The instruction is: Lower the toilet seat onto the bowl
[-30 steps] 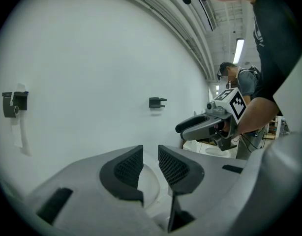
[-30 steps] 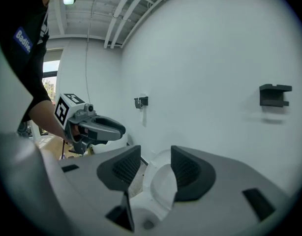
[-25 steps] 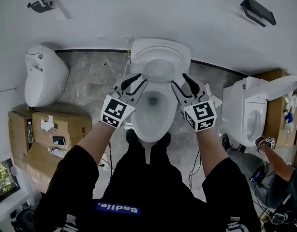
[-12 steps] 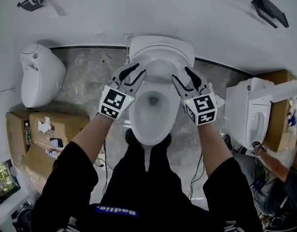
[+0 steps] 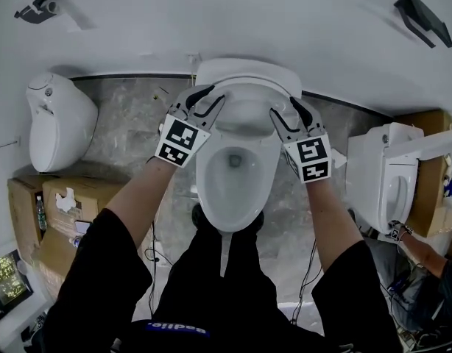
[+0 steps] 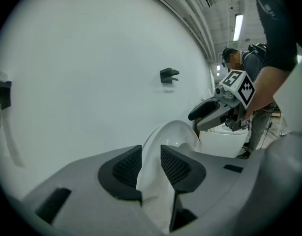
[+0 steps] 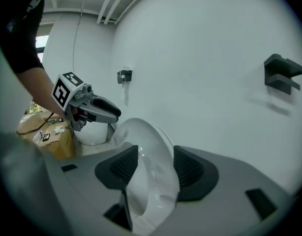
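Note:
The white toilet seat stands raised and tilted against the wall above the open bowl. My left gripper is at the seat's left edge and my right gripper at its right edge. In the left gripper view the seat's rim runs between the jaws of the left gripper, which have just been opening. The right gripper view shows the rim between the wider-set jaws of the right gripper, which also opened within the last second. I see neither gripper's pads clamping the rim.
A second white toilet stands at the left and a third at the right. Cardboard boxes sit at the lower left. A person crouches at the lower right. Black brackets hang on the wall.
Both grippers have moved from the sides of the bowl up the picture to the raised seat's edges. The seat's rim now sits between each pair of jaws.

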Demonstrator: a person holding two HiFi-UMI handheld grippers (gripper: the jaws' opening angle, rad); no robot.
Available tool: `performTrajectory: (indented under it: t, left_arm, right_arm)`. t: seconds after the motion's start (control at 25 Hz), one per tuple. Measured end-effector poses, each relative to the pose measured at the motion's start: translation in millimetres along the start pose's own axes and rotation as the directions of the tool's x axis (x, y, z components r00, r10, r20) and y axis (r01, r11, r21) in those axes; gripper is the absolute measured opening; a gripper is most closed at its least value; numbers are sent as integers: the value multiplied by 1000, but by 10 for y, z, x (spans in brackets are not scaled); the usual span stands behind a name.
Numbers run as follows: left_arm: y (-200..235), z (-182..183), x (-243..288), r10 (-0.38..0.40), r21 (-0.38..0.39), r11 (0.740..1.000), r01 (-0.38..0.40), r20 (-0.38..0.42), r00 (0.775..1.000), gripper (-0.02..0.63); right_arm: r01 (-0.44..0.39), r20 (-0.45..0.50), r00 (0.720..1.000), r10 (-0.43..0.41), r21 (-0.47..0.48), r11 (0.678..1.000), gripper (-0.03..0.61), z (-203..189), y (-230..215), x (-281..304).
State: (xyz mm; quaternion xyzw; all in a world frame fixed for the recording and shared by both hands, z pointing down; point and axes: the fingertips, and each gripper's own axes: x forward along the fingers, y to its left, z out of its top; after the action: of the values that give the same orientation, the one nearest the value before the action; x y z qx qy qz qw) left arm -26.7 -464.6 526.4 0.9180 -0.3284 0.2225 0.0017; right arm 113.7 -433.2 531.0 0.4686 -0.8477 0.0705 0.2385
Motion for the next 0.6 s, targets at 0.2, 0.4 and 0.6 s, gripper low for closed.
performTrajectory:
  t: [0.2, 0.4, 0.6]
  left_arm:
    - [30, -200, 213, -23, 63, 998, 27, -65, 998, 117]
    - [50, -305, 366, -16, 119, 992, 30, -115, 993, 115]
    - [46, -291, 393, 2, 175, 984, 17, -109, 994, 115]
  right_arm:
    - [15, -23, 1000, -16, -62, 998, 204, -62, -163, 117]
    - [58, -82, 995, -65, -87, 994, 204, -304, -296, 240]
    - [100, -96, 988, -119, -186, 977, 195, -365, -299, 282]
